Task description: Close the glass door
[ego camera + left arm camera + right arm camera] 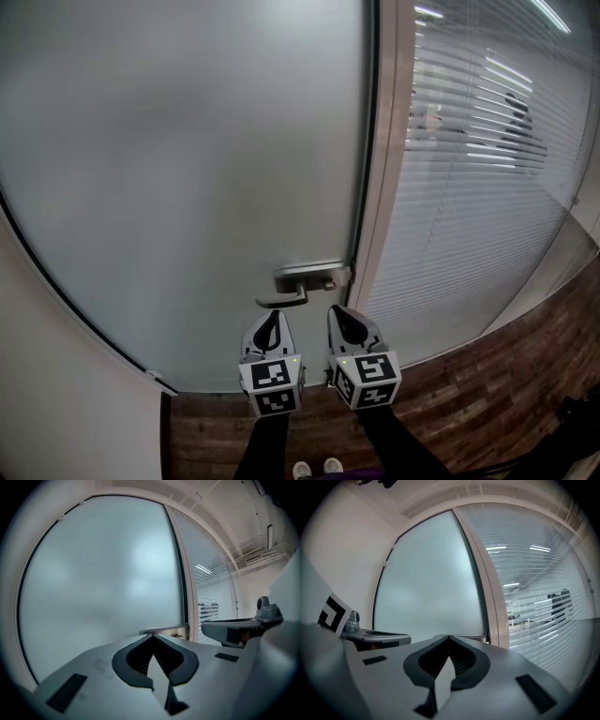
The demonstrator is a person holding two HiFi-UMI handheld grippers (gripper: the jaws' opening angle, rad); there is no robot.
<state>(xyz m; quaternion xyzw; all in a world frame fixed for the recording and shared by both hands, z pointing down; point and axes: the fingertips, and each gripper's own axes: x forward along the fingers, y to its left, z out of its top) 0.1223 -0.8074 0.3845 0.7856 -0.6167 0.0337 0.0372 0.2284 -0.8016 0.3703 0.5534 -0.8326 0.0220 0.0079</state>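
The tall frosted glass door (187, 169) stands upright before you, its latch edge alongside the pale door frame (384, 187); its silver lever handle (286, 298) lies level, pointing left; your left gripper (272, 319) and right gripper (339, 314) hover just below, both clenched on nothing.

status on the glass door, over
Left claw shut, empty; right claw shut, empty. Both just short of the door handle. Glass door looks closed against its frame. Nothing in the way.
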